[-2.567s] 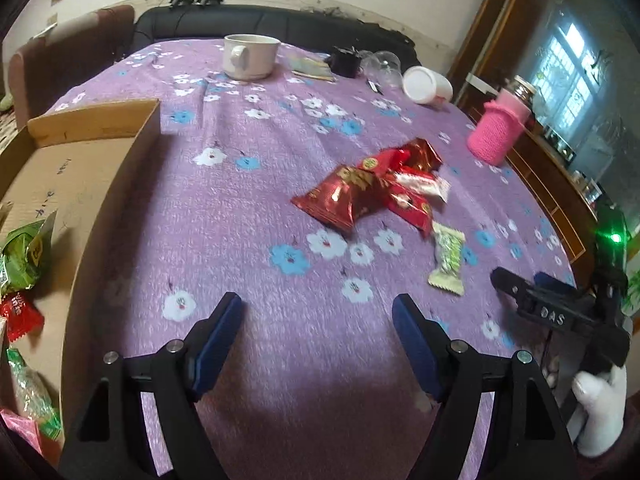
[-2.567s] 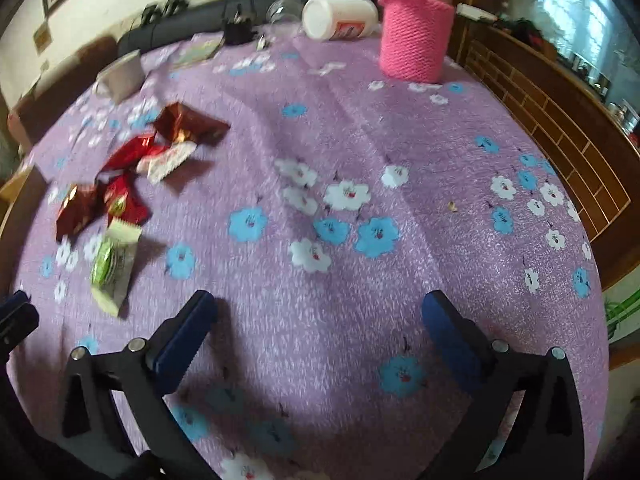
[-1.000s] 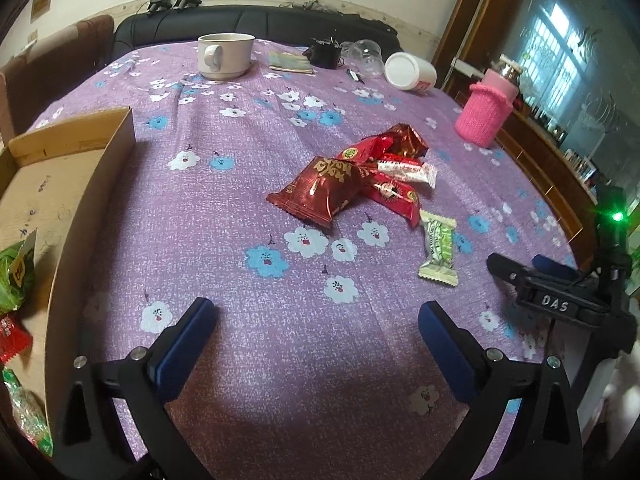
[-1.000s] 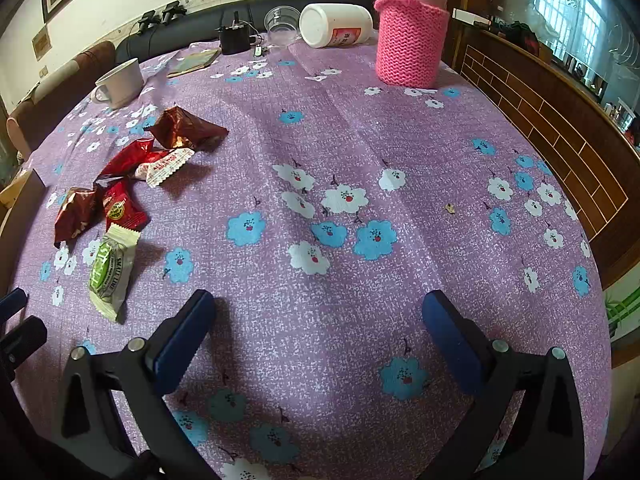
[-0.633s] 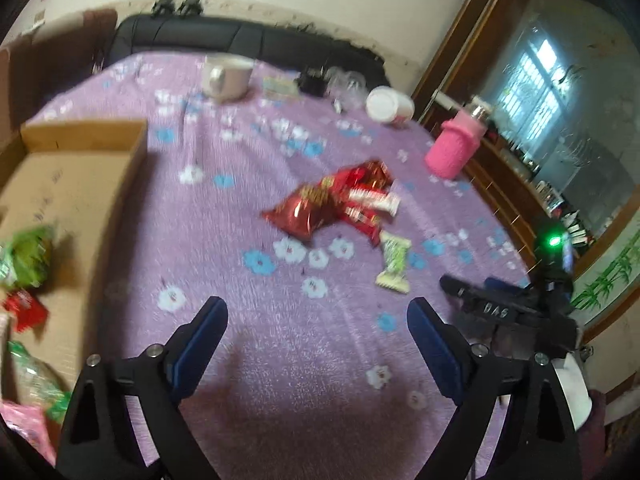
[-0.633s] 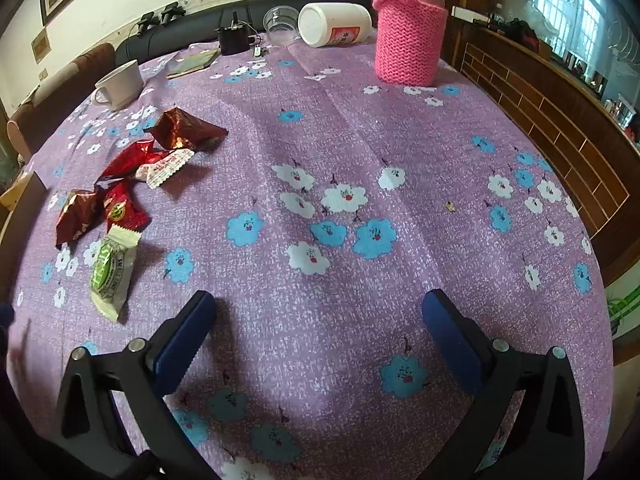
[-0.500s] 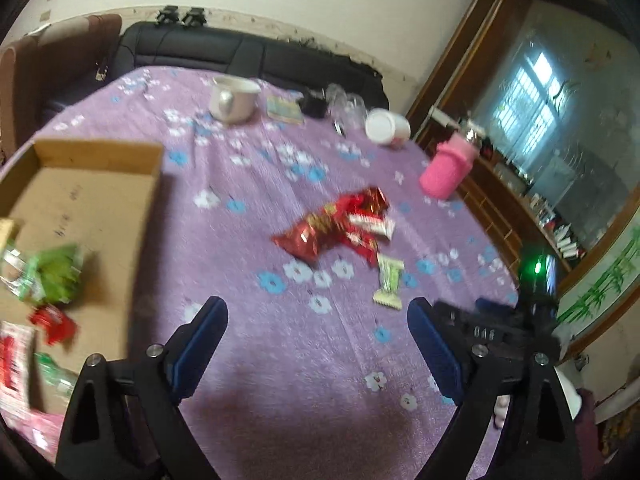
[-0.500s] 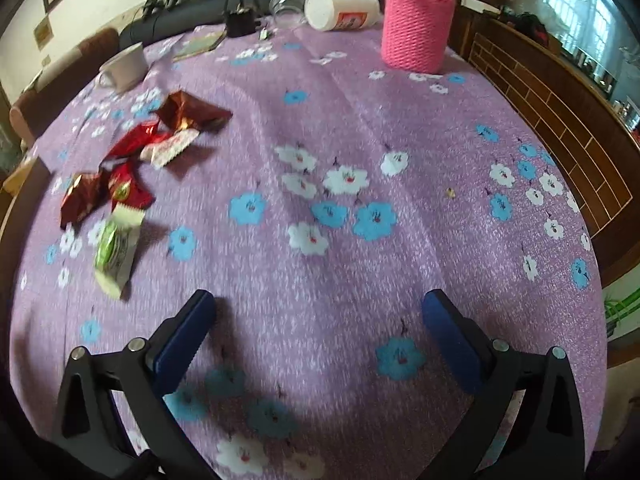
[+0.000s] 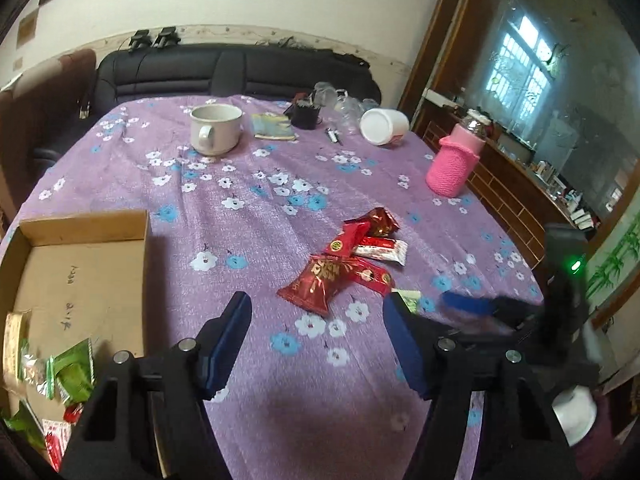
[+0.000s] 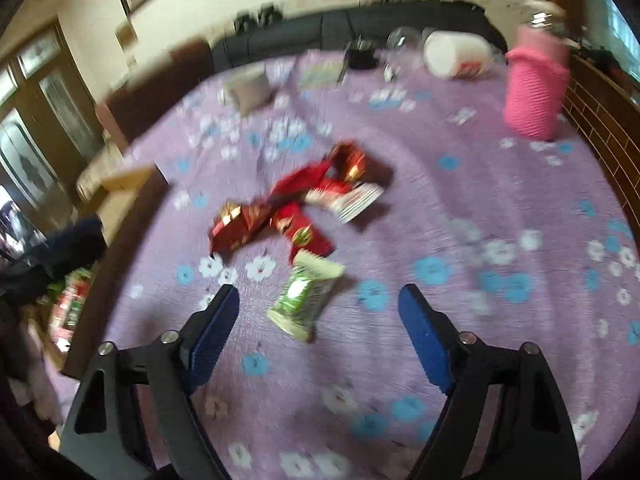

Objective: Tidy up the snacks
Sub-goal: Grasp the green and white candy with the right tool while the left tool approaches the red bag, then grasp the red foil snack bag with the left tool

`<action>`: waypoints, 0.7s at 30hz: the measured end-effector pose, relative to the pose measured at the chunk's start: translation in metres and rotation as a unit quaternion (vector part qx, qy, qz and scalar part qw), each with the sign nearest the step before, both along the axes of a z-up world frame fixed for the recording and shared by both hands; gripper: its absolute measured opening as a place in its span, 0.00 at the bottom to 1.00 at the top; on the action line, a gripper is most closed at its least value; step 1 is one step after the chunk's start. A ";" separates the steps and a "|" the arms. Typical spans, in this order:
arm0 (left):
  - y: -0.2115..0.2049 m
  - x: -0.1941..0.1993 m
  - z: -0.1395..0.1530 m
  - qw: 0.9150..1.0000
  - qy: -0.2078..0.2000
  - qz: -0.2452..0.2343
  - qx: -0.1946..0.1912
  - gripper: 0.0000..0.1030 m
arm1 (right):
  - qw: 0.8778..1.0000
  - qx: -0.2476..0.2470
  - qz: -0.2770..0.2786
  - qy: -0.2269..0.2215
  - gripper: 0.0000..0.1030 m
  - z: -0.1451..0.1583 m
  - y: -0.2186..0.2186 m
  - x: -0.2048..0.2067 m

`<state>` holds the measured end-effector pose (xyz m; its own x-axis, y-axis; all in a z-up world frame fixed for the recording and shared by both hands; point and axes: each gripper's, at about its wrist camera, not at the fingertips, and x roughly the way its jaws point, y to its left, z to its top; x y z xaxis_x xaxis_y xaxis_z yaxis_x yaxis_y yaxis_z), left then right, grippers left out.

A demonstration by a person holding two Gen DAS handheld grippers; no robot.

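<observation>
A cluster of red snack packets (image 9: 352, 260) lies mid-table on the purple floral cloth; it also shows in the right wrist view (image 10: 296, 204). A green and white packet (image 10: 306, 294) lies just ahead of my right gripper (image 10: 320, 312), which is open and empty above it. My left gripper (image 9: 318, 320) is open and empty, raised above the cloth near the red packets. A cardboard box (image 9: 84, 272) at the left holds several green and red snacks (image 9: 68, 372). The right gripper appears blurred at the right of the left wrist view (image 9: 492, 308).
At the far side stand a white mug (image 9: 216, 128), a tipped white tub (image 9: 384, 126), a clear jar (image 9: 332, 96), a small black object (image 9: 306, 114) and a pink knitted bottle (image 9: 454, 164). A black sofa (image 9: 232, 72) stands behind the table. The table's edge runs along the right.
The left gripper has pulled back and risen, so the box shows more. The right gripper has swung left toward the green and white packet and narrowed somewhat; its view is motion-blurred.
</observation>
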<state>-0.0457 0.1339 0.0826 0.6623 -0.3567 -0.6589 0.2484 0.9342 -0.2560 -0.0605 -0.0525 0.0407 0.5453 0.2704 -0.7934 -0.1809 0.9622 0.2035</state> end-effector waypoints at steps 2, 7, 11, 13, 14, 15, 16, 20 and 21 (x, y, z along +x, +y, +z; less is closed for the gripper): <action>-0.005 0.008 -0.003 1.000 0.007 -0.005 0.005 0.67 | 1.000 0.010 -0.002 0.013 0.60 -0.010 0.007 0.007; -0.028 0.029 -0.019 0.998 0.017 -0.025 0.057 0.68 | 1.000 -0.003 -0.011 -0.001 0.26 -0.019 0.007 0.008; -0.044 0.050 -0.035 0.995 0.026 -0.033 0.090 0.69 | 0.999 0.015 -0.032 -0.003 0.26 -0.021 -0.014 0.010; -0.051 0.060 -0.043 0.993 0.032 -0.038 0.103 0.70 | 0.999 0.021 -0.033 -0.003 0.26 -0.021 -0.017 0.011; -0.054 0.064 -0.047 0.993 0.037 -0.042 0.107 0.70 | 0.999 0.024 -0.033 -0.002 0.26 -0.021 -0.018 0.011; -0.056 0.068 -0.051 0.992 0.043 -0.043 0.111 0.70 | 0.999 0.027 -0.034 -0.001 0.26 -0.020 -0.019 0.011; -0.059 0.070 -0.056 0.991 0.048 -0.046 0.114 0.70 | 0.999 0.029 -0.035 -0.001 0.26 -0.021 -0.019 0.011; -0.065 0.071 -0.065 0.989 0.059 -0.052 0.122 0.44 | 0.998 0.041 -0.038 0.002 0.26 -0.020 -0.023 0.011; -0.064 0.068 -0.065 0.990 0.055 -0.052 0.122 0.41 | 0.998 0.043 -0.040 0.002 0.26 -0.020 -0.024 0.011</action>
<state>0.0225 0.0700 0.0181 0.5498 -0.2409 -0.7998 0.3290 0.9425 -0.0577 -0.0497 -0.0766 0.0205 0.5650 0.2941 -0.7709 -0.1038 0.9522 0.2871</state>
